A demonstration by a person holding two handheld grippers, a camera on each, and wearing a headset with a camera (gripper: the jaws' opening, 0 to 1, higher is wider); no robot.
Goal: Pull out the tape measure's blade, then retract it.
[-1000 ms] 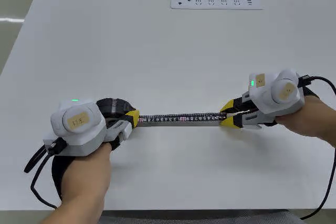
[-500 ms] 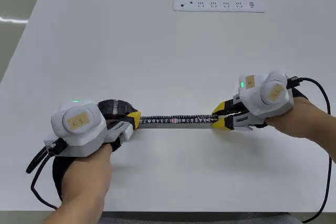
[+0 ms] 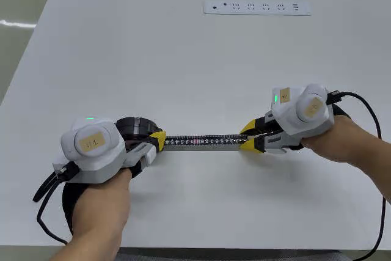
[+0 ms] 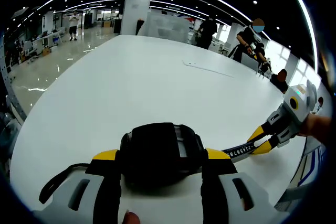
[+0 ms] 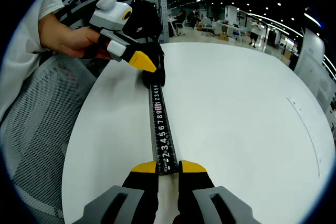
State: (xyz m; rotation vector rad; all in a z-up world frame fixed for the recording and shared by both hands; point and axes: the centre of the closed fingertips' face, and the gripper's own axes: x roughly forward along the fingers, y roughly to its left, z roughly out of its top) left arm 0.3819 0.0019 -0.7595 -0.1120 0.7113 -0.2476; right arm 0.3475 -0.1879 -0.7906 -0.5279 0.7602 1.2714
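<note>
Blade (image 3: pixel 201 141) drawn out, lying left-to-right across the table (image 3: pixel 183 65).
My left gripper (image 3: pixel 157 140) clamps the black case (image 3: pixel 135 128) at the near left; the blade runs from it, numbers up, to my right gripper (image 3: pixel 249 137), whose jaws pinch its tip. A power strip (image 3: pixel 256 7) lies far back.

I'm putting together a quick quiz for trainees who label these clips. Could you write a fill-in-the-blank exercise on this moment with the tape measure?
1. The left gripper is shut on the tape measure's case, whose colour is ____.
2. The right gripper pinches the free end of the ____, which runs straight between the two grippers.
3. The long white thing at the far side of the table is a ____.

Missing words: black; blade; power strip.
</note>
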